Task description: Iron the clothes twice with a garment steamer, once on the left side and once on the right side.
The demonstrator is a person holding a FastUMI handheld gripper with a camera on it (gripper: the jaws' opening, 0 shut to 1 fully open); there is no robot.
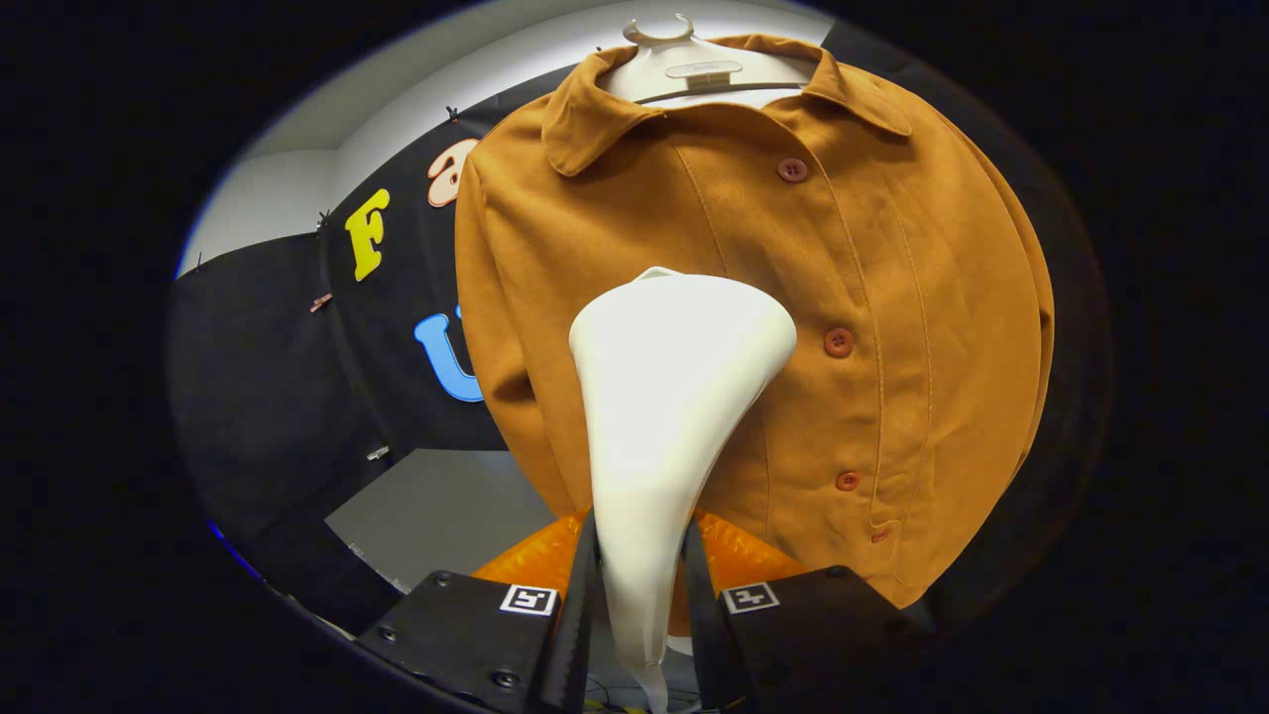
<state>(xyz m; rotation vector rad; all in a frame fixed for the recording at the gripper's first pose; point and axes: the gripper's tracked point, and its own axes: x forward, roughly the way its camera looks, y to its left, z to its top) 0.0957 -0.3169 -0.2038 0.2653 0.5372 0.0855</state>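
Note:
A brown button-up jacket [793,327] hangs on a pale hanger [684,61] straight ahead of me. A white garment steamer [669,397] rises from between my fingers, its handle narrow at the bottom and its wide head up against the jacket's left half, beside the row of buttons [839,342]. My gripper [639,555] is shut on the steamer's handle, a finger pressing on each side. The steamer head hides the cloth behind it.
The booth's black cloth wall [268,397] stands behind and left of the jacket, with a grey floor patch [446,506] below it. White wall [397,109] shows above the cloth.

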